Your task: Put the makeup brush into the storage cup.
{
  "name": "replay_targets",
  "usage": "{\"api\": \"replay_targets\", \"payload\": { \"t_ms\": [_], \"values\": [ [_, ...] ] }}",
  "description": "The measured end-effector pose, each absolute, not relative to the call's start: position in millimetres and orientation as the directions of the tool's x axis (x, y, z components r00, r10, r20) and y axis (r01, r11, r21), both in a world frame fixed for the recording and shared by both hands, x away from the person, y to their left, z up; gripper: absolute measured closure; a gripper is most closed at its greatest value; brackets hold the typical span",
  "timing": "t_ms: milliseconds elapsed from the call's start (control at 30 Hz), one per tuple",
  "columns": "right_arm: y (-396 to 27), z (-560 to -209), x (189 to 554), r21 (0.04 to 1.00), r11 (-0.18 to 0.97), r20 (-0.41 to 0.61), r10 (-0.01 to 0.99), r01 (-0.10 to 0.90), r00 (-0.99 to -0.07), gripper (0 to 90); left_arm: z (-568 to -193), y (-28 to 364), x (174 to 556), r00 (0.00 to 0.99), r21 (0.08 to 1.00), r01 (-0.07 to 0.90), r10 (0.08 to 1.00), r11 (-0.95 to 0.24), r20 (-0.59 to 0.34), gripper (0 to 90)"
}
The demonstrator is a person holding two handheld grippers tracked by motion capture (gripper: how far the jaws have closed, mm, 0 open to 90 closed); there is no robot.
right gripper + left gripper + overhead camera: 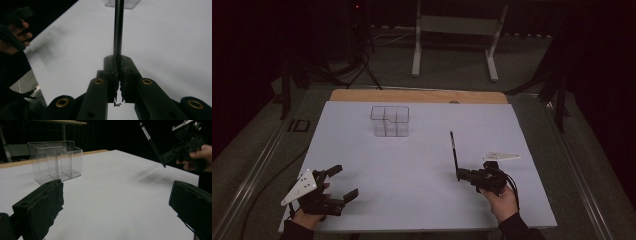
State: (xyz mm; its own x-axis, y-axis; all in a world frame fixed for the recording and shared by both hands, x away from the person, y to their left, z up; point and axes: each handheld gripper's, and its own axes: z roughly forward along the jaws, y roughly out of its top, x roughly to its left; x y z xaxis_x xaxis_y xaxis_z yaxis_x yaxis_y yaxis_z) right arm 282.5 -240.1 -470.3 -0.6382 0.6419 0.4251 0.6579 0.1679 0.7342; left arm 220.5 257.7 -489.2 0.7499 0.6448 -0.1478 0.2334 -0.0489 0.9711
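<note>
Right gripper (458, 174) clamped tight on the pen's (453, 150) lower end, holding it above the white sheet (422, 200) short of the clear box (390, 121), a light, stiff, probably slick stick; left gripper (346, 182) gapes empty

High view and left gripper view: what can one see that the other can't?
High view alone: the wooden table edge behind the white sheet, the grey stand on the floor, and the left gripper whole, jaws apart. Left gripper view alone: its own two black jaws from up close, wide apart over the sheet. Both: the clear box with compartments, and the right gripper shut on the black pen, held by a hand.
</note>
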Motion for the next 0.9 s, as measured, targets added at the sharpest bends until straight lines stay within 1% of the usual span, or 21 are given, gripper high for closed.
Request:
{"api": "replay_targets", "payload": {
  "t_ms": [100, 200, 300, 367, 467, 500, 567, 633, 700, 800, 833, 900],
  "values": [
    [-241.3, -470.0, 281.0, 0.747, 0.157, 0.416, 0.649, 0.647, -0.637, 84.0, -488.7, 255.6, 219.9, 0.754, 0.967, 0.247, 0.638, -0.058, -0.154, 1.1],
    [-243.2, -471.5, 278.1, 0.743, 0.135, 0.441, 0.639, 0.656, -0.631, 84.0, -487.0, 250.6, 219.1, 0.758, 0.958, 0.270, 0.634, -0.093, -0.152, 1.1],
    [-249.3, -478.7, 276.6, 0.710, 0.099, 0.482, 0.653, 0.697, -0.584, 84.0, -482.7, 247.9, 219.4, 0.755, 0.948, 0.314, 0.619, -0.055, -0.214, 1.0],
    [-252.0, -482.8, 279.3, 0.689, 0.087, 0.496, 0.668, 0.719, -0.555, 84.0, -481.1, 247.3, 219.6, 0.742, 0.945, 0.324, 0.634, -0.053, -0.219, 1.0],
    [-252.3, -483.3, 279.8, 0.692, 0.083, 0.497, 0.666, 0.717, -0.556, 84.0, -480.1, 246.2, 219.5, 0.733, 0.941, 0.333, 0.646, -0.066, -0.214, 1.1],
    [-249.9, -479.7, 279.4, 0.713, 0.100, 0.471, 0.665, 0.694, -0.579, 84.1, -479.8, 245.5, 219.9, 0.728, 0.938, 0.340, 0.651, -0.070, -0.215, 1.1],
    [-249.3, -478.4, 278.9, 0.719, 0.098, 0.468, 0.664, 0.688, -0.583, 84.0, -478.7, 244.8, 221.2, 0.722, 0.935, 0.348, 0.655, -0.065, -0.223, 1.1],
    [-246.5, -475.3, 278.6, 0.738, 0.118, 0.438, 0.665, 0.664, -0.605, 84.0, -475.4, 243.4, 223.1, 0.712, 0.926, 0.371, 0.662, -0.071, -0.234, 1.1],
    [-245.2, -474.5, 278.2, 0.742, 0.125, 0.429, 0.667, 0.659, -0.609, 84.0, -471.6, 242.1, 224.4, 0.694, 0.916, 0.395, 0.677, -0.073, -0.245, 1.1],
    [-244.5, -472.7, 277.8, 0.751, 0.132, 0.412, 0.671, 0.647, -0.616, 84.0, -467.2, 242.6, 225.6, 0.700, 0.898, 0.433, 0.657, -0.075, -0.282, 1.1],
    [-243.9, -471.2, 277.3, 0.760, 0.143, 0.392, 0.677, 0.634, -0.623, 84.0, -465.6, 242.4, 226.3, 0.700, 0.892, 0.445, 0.653, -0.081, -0.290, 1.1],
    [-243.4, -470.6, 276.9, 0.764, 0.144, 0.386, 0.677, 0.628, -0.626, 84.0, -462.4, 241.6, 226.4, 0.716, 0.886, 0.454, 0.631, -0.095, -0.300, 1.1]
  ]
}}
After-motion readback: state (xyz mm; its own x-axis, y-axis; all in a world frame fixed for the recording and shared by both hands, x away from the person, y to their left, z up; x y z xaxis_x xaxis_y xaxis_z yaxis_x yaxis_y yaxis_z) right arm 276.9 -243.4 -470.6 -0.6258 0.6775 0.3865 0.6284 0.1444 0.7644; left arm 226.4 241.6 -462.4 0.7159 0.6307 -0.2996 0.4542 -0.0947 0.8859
